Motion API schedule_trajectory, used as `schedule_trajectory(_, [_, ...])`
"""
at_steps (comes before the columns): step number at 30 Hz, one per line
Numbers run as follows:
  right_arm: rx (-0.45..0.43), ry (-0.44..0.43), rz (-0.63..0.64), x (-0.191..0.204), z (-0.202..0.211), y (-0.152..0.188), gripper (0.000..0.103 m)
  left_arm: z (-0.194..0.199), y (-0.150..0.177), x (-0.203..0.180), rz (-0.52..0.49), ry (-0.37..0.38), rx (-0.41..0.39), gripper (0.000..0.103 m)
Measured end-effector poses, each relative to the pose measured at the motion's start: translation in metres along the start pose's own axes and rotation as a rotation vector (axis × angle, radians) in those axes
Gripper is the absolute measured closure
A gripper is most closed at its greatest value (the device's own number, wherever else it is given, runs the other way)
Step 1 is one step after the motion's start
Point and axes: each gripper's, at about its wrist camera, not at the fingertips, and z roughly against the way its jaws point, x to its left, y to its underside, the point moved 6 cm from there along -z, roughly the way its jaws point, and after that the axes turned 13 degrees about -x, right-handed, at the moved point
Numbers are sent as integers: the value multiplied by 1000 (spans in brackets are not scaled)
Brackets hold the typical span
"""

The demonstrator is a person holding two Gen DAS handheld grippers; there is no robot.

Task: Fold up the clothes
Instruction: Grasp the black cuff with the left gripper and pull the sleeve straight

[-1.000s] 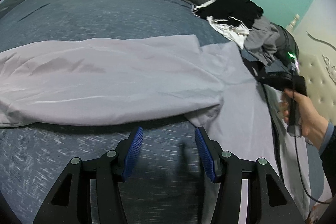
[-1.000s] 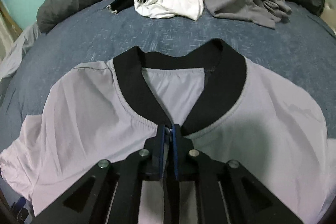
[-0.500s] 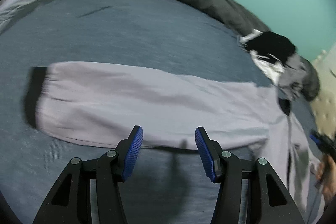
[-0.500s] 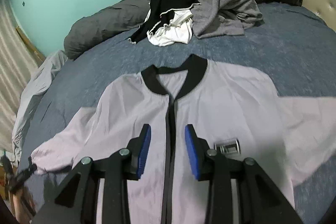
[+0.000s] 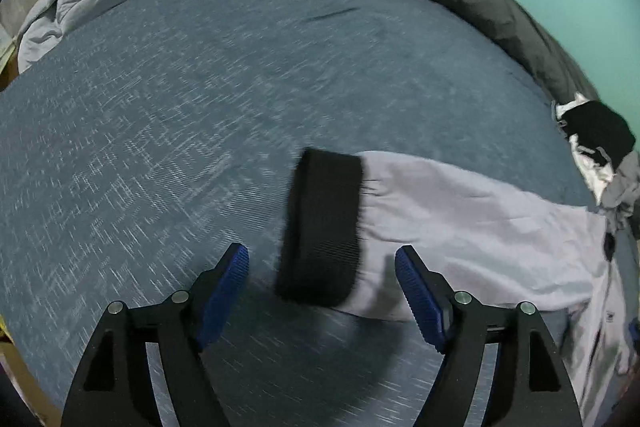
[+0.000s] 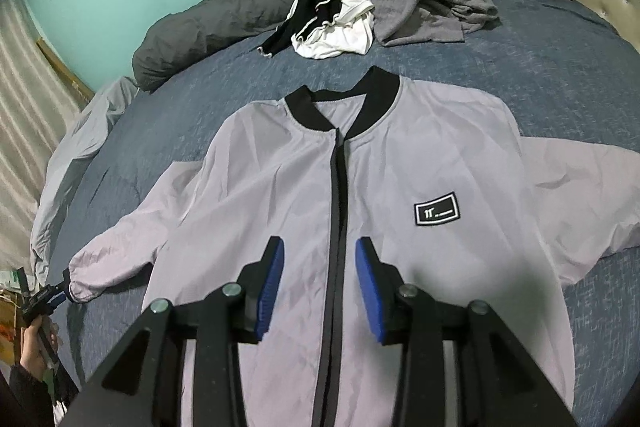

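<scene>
A pale lilac thin woven zip-front jacket with black ribbed collar and cuffs point(image 6: 400, 187) lies spread face up, sleeves out, across the middle of the blue-grey bed point(image 6: 560, 67). It looks light, limp and a little slick — likely to slide and crease, so the ribbed trim gives the surest hold. The left claw point(image 5: 322, 291) has just been spreading its jaws and hangs released over the black cuff point(image 5: 322, 227), gripping nothing. The right claw point(image 6: 320, 285) has also just been parting, astride the dark zip band point(image 6: 336, 227) without pinching it. The black chest patch point(image 6: 436, 214) reads "11" — its smaller print is illegible.
</scene>
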Motion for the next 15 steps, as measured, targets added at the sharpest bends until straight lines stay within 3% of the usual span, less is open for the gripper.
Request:
schedule_trajectory(2, [3, -2, 9, 3, 1, 1, 66, -8, 3, 2, 29, 44, 12, 24])
schedule_trajectory(4, [4, -5, 19, 6, 2, 2, 66, -15, 5, -1, 38, 83, 23, 37])
schedule_trajectory(6, [3, -6, 31, 9, 5, 3, 66, -16, 6, -5, 27, 94, 26, 62])
schedule_trajectory(7, [4, -5, 32, 9, 6, 3, 66, -16, 6, -8, 23, 106, 27, 67])
schedule_trajectory(9, [3, -5, 30, 9, 9, 2, 66, -9, 5, -11, 27, 133, 24, 89])
schedule_trajectory(15, [-14, -15, 16, 8, 25, -3, 66, 38, 1, -10, -9, 140, 4, 92])
